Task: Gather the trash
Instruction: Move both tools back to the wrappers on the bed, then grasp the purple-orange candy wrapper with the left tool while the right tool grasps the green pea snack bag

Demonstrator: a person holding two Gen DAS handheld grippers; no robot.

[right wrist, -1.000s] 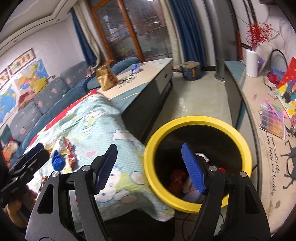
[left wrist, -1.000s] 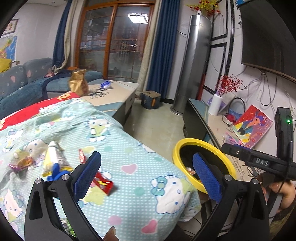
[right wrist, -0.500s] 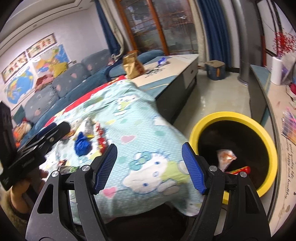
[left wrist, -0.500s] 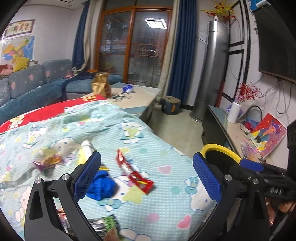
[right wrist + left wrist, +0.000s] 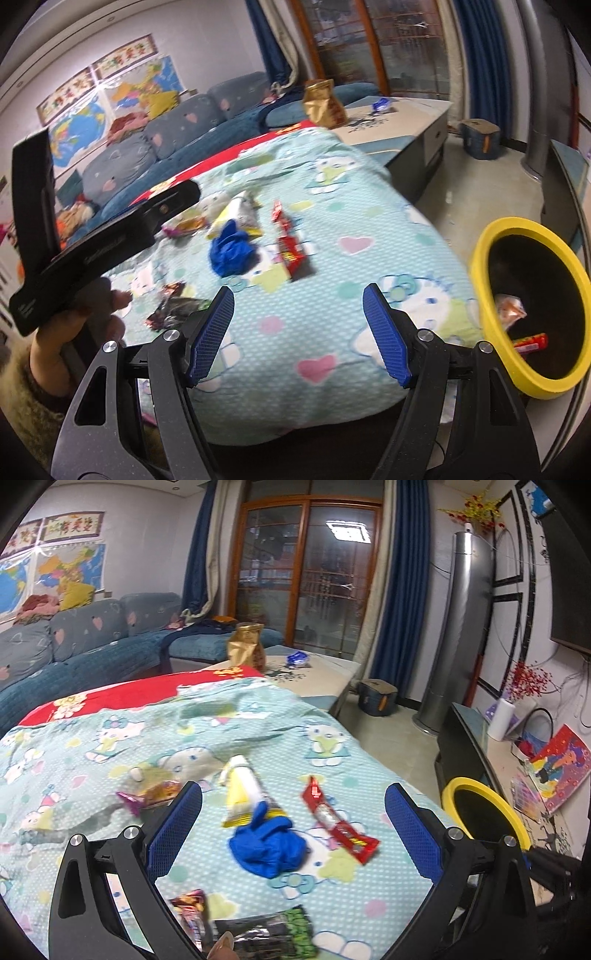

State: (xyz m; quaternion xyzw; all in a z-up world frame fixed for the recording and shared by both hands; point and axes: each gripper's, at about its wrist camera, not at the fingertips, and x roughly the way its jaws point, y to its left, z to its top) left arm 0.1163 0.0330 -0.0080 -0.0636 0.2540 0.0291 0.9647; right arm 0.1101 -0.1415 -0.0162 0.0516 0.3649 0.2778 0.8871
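Both the left gripper (image 5: 293, 827) and the right gripper (image 5: 297, 332) have their fingers spread with nothing between them, above the cartoon-print blanket (image 5: 110, 746). Trash lies on the blanket ahead: a crumpled blue glove (image 5: 267, 843), a red wrapper (image 5: 338, 821) just beside it, a yellow-and-white packet (image 5: 242, 790), a purple-ended wrapper (image 5: 153, 794) and dark wrappers (image 5: 266, 932) nearest; the yellow bin (image 5: 532, 306) stands at the blanket's right and already holds a few pieces. Judged light, soft and crinkly: pinch the glove on its bunched middle, and the slick foil wrappers across a raised edge.
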